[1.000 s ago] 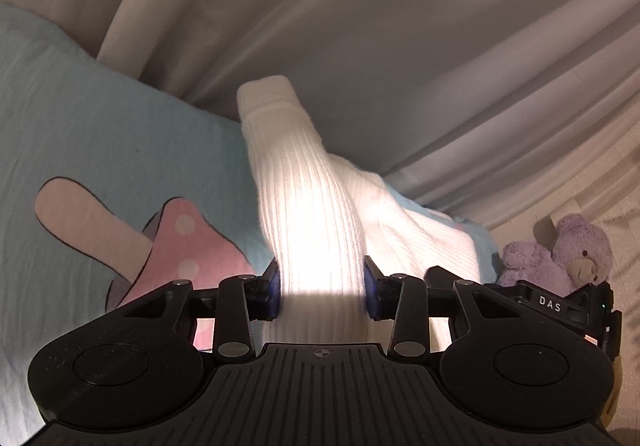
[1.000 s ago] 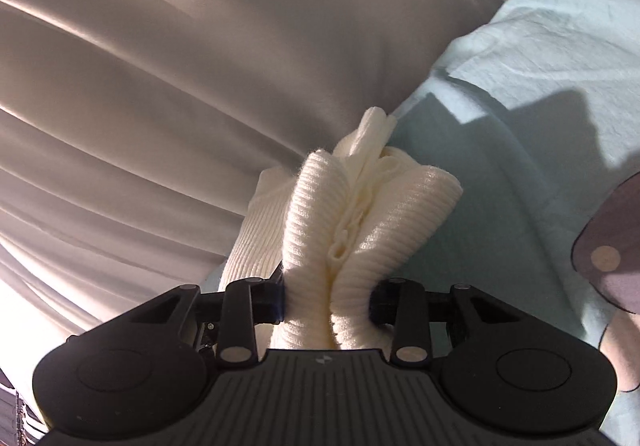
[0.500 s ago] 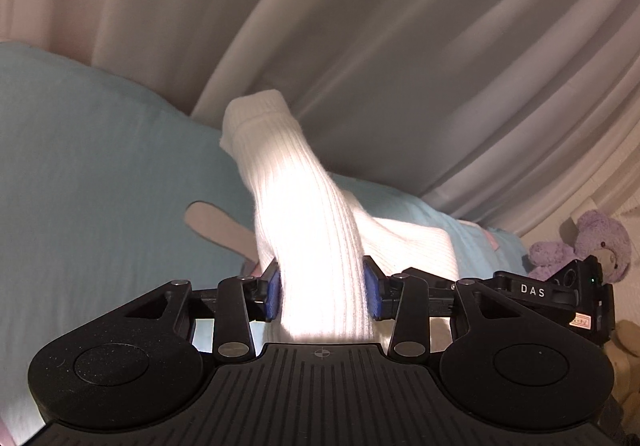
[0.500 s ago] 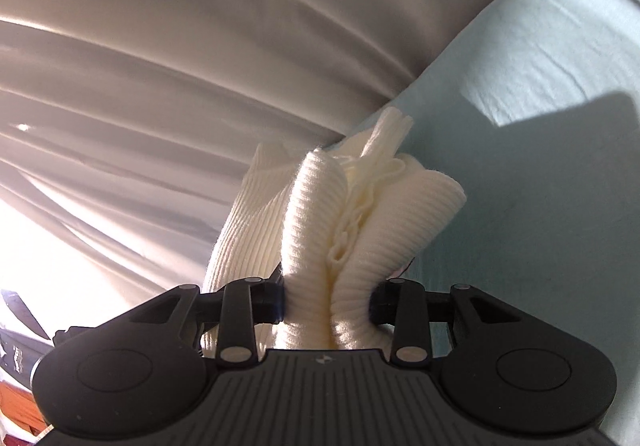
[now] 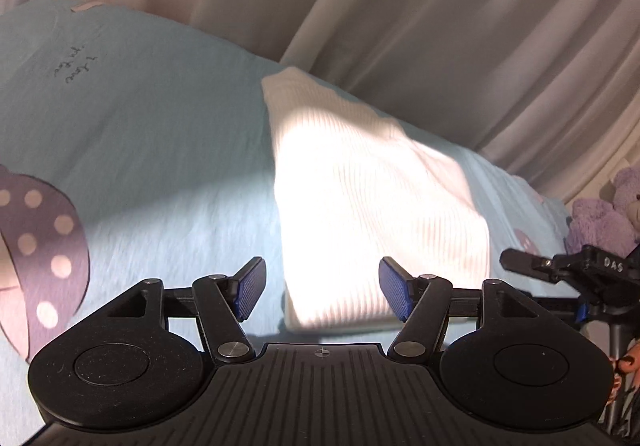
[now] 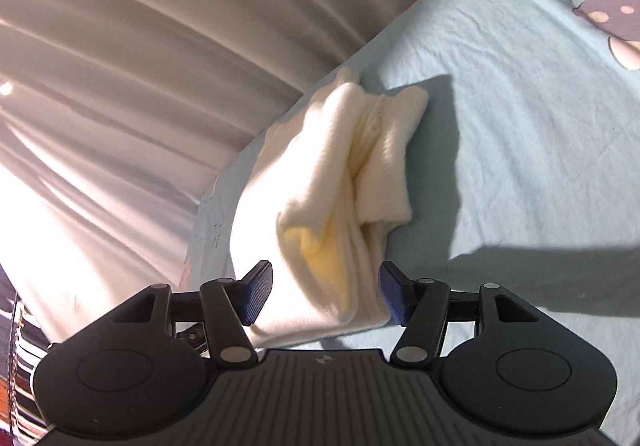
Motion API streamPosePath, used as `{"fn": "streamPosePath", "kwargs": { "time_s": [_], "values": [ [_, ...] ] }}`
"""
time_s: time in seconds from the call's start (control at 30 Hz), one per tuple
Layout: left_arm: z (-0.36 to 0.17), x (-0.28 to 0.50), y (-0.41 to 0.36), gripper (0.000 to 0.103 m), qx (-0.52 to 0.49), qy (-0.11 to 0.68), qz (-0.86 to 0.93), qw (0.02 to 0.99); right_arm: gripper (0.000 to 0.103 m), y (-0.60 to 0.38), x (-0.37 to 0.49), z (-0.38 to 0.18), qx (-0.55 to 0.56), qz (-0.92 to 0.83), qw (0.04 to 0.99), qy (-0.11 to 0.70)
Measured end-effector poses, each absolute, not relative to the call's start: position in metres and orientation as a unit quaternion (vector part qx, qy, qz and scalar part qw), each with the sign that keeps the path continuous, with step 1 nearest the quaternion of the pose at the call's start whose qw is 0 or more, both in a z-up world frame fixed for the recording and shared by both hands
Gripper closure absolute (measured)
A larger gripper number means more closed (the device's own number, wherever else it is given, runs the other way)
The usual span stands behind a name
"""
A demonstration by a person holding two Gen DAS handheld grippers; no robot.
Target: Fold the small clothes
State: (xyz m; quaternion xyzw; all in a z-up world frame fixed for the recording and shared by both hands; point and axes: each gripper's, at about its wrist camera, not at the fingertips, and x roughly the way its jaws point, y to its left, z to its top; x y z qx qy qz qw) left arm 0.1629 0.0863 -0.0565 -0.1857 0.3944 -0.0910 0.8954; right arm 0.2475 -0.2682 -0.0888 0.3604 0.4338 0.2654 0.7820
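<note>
Lying on the pale blue bedsheet (image 5: 152, 126), the white ribbed sock (image 5: 360, 198) looks doubled over on itself, its near edge flat in the left wrist view. The left gripper (image 5: 322, 288) has its jaws spread wide, gripping nothing, with the sock's edge between the blue pads (image 5: 250, 286) but not touching them. The right gripper (image 6: 326, 296) is likewise released, its pads flanking the bunched end of the sock (image 6: 344, 174). That end appears puffed and creased rather than flat, though glare makes this hard to judge. One fold seems done; flattening the bunched end, and possibly another fold, remains. Curtains (image 5: 400, 6) hang behind the bed.
</note>
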Motion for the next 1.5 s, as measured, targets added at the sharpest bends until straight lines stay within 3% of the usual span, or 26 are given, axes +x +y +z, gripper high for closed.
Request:
{"fn": "streamPosePath", "kwargs": {
  "time_s": [0.1,0.17,0.2,0.23,0.27,0.4,0.47,0.6,0.7,0.83,1.07,1.3,1.5],
  "values": [
    [-0.063,0.162,0.079,0.035,-0.175,0.410,-0.098,0.890,0.045,-0.253,0.241,-0.086,0.334,0.283,0.795,0.420],
    [-0.071,0.160,0.070,0.033,-0.146,0.407,-0.105,0.896,0.058,-0.239,0.241,-0.086,0.295,0.270,0.810,0.429],
    [-0.073,0.162,0.066,0.033,-0.132,0.411,-0.099,0.897,0.069,-0.233,0.241,-0.086,0.273,0.260,0.819,0.433],
    [-0.075,0.163,0.063,0.033,-0.122,0.416,-0.095,0.896,0.092,-0.226,0.242,-0.087,0.243,0.239,0.831,0.439],
    [-0.077,0.161,0.061,0.033,-0.120,0.418,-0.095,0.895,0.096,-0.223,0.241,-0.086,0.227,0.226,0.838,0.442],
    [-0.070,0.157,0.068,0.033,-0.140,0.403,-0.090,0.900,0.097,-0.255,0.241,-0.096,0.366,0.251,0.781,0.439],
    [-0.066,0.158,0.074,0.033,-0.148,0.404,-0.075,0.900,0.097,-0.255,0.241,-0.097,0.298,0.192,0.813,0.461],
    [-0.060,0.157,0.088,0.033,-0.165,0.411,-0.039,0.896,0.095,-0.250,0.237,-0.094,0.265,0.183,0.826,0.463],
    [-0.050,0.160,0.093,0.028,-0.180,0.398,-0.023,0.899,0.084,-0.246,0.230,-0.073,0.207,0.147,0.865,0.432],
    [-0.043,0.163,0.100,0.025,-0.179,0.387,0.013,0.904,0.084,-0.237,0.231,-0.050,0.154,0.143,0.908,0.363],
    [-0.033,0.187,0.091,0.024,-0.187,0.373,0.032,0.908,0.084,-0.176,0.254,-0.038,0.082,0.208,0.920,0.320],
    [-0.026,0.226,0.051,0.025,-0.136,0.358,0.012,0.924,0.086,-0.178,0.258,-0.065,0.009,0.165,0.924,0.346],
    [-0.047,0.250,0.034,0.026,-0.093,0.415,0.034,0.904,0.085,-0.179,0.256,-0.076,-0.027,0.178,0.930,0.321]
  ]
}}
